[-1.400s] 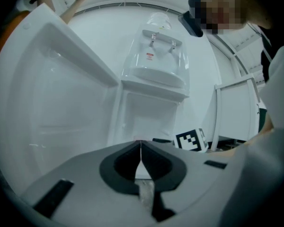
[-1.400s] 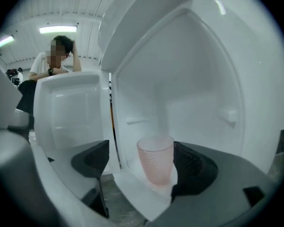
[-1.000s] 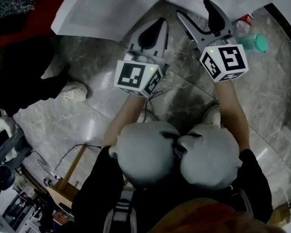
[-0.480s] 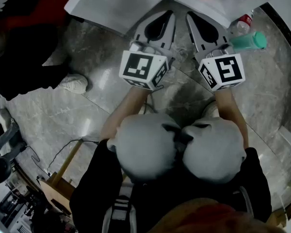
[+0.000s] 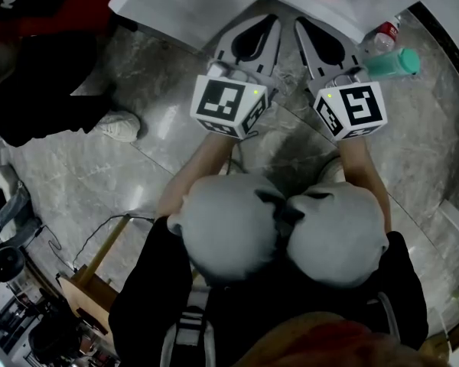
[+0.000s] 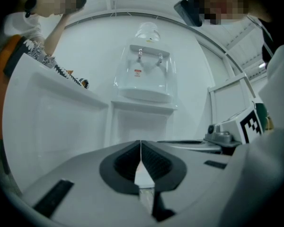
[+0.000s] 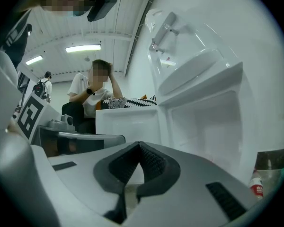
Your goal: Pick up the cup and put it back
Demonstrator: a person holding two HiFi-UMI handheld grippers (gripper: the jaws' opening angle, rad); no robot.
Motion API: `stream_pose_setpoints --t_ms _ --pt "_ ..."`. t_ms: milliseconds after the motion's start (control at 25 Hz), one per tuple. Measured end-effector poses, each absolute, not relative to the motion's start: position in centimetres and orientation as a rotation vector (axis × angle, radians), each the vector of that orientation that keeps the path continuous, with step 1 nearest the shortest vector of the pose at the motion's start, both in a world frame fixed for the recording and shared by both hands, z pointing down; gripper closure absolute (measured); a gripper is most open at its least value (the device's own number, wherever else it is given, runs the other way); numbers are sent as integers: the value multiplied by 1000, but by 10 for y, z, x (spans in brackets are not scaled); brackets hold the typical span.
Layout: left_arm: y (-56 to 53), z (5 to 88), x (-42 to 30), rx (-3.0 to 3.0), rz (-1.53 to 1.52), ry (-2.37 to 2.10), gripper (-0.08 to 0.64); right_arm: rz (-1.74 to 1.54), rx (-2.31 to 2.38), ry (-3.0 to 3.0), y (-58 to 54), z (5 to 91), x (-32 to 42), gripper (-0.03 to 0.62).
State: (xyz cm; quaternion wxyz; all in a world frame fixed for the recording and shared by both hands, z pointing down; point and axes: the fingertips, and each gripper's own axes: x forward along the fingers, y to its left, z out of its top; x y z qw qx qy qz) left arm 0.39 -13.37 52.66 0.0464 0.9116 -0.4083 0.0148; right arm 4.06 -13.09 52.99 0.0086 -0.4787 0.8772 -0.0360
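Grey and ribbed, the pads of the left tool [image 6: 140, 145] meet in a single seam at the lower centre of the left gripper view, with nothing between them. The right tool [image 7: 140, 148] is likewise closed on itself and carries nothing. Both point level at the white desk [image 6: 142, 107].

The cup [image 6: 144, 65], as I take the clear vessel to be, stands upright on the desk's ledge. It sits upper centre in the left gripper view and upper right in the right gripper view, well apart from both tools. That fits two stages alike: a cup waiting to be lifted, or one already set back. For either, I judge the sound course is to hold the tools level and steady, short of the ledge, so that no tip knocks the vessel.

The cup is colourless and see-through. It has two small metal fittings on its face, a tiny red label beneath them, a rounded clear top and a whitish base. Its smooth walls look slippery, so any grip would want to be square and firm.
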Motion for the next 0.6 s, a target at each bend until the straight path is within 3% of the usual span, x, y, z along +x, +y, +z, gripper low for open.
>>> stream_pose_setpoints --t_ms 600 --pt "-131 529 8 2776 46 -1238 546 -112 -1491 2742 -130 531 44 581"
